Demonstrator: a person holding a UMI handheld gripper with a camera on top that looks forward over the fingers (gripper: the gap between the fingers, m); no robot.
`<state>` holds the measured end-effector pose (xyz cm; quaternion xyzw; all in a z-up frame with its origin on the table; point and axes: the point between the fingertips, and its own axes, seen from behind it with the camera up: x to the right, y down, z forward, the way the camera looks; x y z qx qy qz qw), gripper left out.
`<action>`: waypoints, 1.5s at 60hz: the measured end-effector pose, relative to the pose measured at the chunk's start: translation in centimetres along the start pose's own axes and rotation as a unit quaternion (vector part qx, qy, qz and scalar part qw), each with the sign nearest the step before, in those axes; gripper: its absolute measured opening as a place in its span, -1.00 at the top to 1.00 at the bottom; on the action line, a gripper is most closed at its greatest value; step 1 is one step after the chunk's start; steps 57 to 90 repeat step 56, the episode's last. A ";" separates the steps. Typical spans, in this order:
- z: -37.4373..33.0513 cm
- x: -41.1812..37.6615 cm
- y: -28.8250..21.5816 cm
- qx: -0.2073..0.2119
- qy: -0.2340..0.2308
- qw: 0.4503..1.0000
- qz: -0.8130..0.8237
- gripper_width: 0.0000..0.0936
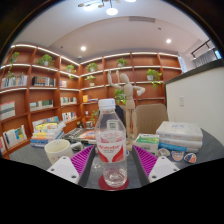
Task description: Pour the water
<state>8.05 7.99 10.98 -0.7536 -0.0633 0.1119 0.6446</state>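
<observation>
Bottle [112,140] with the red label sits upright between the tool's [112,160] pink pads, which look closed on its sides, probably so it can be tipped. Pale cup [58,150] waits nearby on the worktop [195,160].

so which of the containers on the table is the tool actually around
The clear plastic water bottle with the white cap: it stands upright between the tool's pink-padded fingers. The pale cup and the clear lidded box sit off to either side.
</observation>
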 end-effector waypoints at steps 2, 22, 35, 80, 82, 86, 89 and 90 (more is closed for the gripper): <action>-1.0 0.2 -0.1 0.002 0.007 1.000 0.002 -0.72; -13.9 2.5 0.1 -0.013 0.097 0.995 0.007 -0.71; -19.3 4.3 0.7 -0.033 0.141 0.989 0.022 -0.73; -22.3 3.9 -0.7 -0.022 0.142 0.990 -0.005 -0.73; -22.3 3.9 -0.7 -0.022 0.142 0.990 -0.005 -0.73; -22.3 3.9 -0.7 -0.022 0.142 0.990 -0.005 -0.73; -22.3 3.9 -0.7 -0.022 0.142 0.990 -0.005 -0.73; -22.3 3.9 -0.7 -0.022 0.142 0.990 -0.005 -0.73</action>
